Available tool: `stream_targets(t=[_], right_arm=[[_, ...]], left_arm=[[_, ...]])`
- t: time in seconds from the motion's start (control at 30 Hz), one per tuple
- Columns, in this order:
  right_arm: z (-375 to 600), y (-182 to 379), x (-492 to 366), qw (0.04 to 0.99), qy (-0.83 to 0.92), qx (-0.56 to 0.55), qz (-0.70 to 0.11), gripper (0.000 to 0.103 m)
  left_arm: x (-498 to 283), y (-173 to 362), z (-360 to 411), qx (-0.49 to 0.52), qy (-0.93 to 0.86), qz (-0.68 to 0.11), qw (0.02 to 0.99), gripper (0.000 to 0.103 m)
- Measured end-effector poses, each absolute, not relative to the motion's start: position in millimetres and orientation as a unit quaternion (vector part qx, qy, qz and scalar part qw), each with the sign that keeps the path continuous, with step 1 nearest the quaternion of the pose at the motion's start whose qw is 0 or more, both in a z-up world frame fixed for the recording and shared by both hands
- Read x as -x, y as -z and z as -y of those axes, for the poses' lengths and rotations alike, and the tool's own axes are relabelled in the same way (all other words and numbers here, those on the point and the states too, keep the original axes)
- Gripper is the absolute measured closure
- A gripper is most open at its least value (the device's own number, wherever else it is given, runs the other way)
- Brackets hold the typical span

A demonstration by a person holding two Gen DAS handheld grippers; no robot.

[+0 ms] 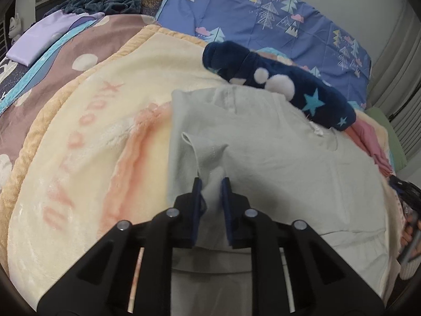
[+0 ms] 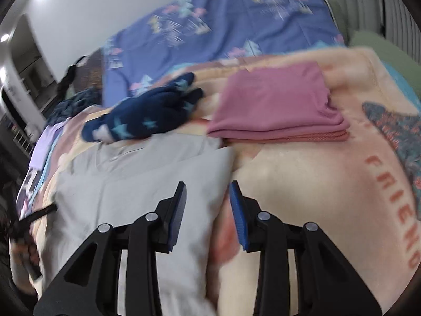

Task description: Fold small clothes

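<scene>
A pale grey garment [image 1: 276, 158] lies spread on a cream blanket [image 1: 92, 131]. My left gripper [image 1: 212, 184] is shut on a bunched fold of the garment near its left side, with cloth pinched between the blue pads. In the right wrist view the same garment [image 2: 147, 184] lies to the left. My right gripper [image 2: 208, 189] hovers open over its right edge, and nothing is pressed between its fingers. This view is blurred.
A navy fleece piece with stars [image 1: 289, 89] [image 2: 147, 121] lies just beyond the garment. A folded pink stack [image 2: 276, 105] sits to the right on the blanket [image 2: 302, 184]. Behind is a blue patterned sheet [image 1: 263, 13]. A hand [image 1: 409, 234] shows at the right edge.
</scene>
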State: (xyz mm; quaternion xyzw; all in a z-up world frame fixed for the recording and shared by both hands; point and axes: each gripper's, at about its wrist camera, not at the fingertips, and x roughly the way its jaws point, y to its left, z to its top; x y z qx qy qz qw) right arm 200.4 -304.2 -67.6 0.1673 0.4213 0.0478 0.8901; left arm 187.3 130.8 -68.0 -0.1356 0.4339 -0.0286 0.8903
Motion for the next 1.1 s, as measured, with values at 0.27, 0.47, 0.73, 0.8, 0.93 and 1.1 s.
stream_targets(t=[0.27,0.47,0.73,0.8,0.93,1.1], right_arm=[[292,48,-202,0.924,-0.048,-0.151,-0.348,0.102],[289,88,-227,0.906,0.040,-0.048,-0.419,0.101],[284,63,-156,0.912,-0.108,-0.118,-0.378,0.091],[263,74,-145,0.901,-0.117,-0.060,-0.412,0.085],[260,111,-129,0.902,-0.037,0.039,-0.429,0.071],[275,80,-104,0.915,-0.042,0.001,-0.401,0.069]], left_arm=[[-179,43,-128,0.082,0.023,-0.405,0.911,0.095],[-191,90,-126,0.056,0.006,-0.440,0.896,0.091],[-174,67,-132,0.081,0.030,-0.414,0.906,0.058],[-177,80,-125,0.046,0.015,-0.447,0.893,0.057],[-162,90,-124,0.024,0.010,-0.448,0.894,0.053],[-145,72,-138,0.042,0.012,-0.433,0.900,0.055]])
